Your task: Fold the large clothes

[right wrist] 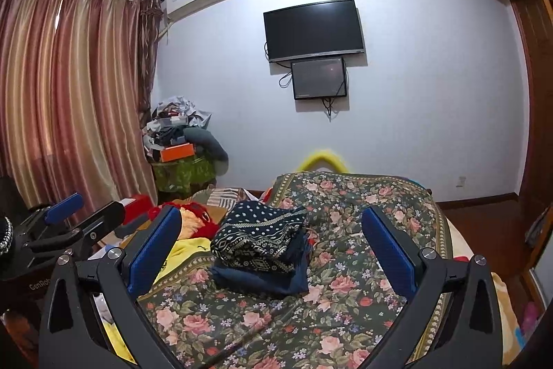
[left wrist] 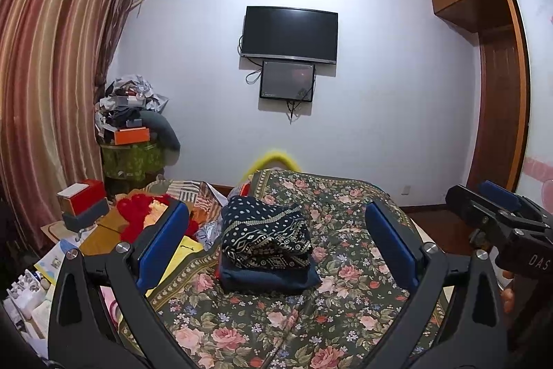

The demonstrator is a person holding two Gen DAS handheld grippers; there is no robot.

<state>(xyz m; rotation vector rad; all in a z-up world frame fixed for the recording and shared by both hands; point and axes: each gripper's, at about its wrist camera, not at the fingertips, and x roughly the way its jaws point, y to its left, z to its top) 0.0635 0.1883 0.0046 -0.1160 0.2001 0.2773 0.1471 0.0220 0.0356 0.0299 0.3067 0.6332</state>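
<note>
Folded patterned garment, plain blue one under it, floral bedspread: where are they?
folded patterned garment (left wrist: 264, 237), left wrist view, top face.
plain blue garment (left wrist: 269, 279), left wrist view, front edge.
floral bedspread (right wrist: 242, 320), right wrist view, bare near part.

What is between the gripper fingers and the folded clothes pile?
Only bare flowery bedspread lies between the open left gripper and the folded clothes; the right wrist view shows the same.

Left wrist view: sits low above the bed (left wrist: 345, 282), facing forward along its 2 fingers to the far wall, right gripper (left wrist: 490, 206) at its right edge. Right wrist view: alongside, same heading, left gripper (right wrist: 79, 213) at its left edge. Shared: bed, television (left wrist: 289, 34) (right wrist: 314, 30), curtain (left wrist: 45, 92) (right wrist: 69, 92).
</note>
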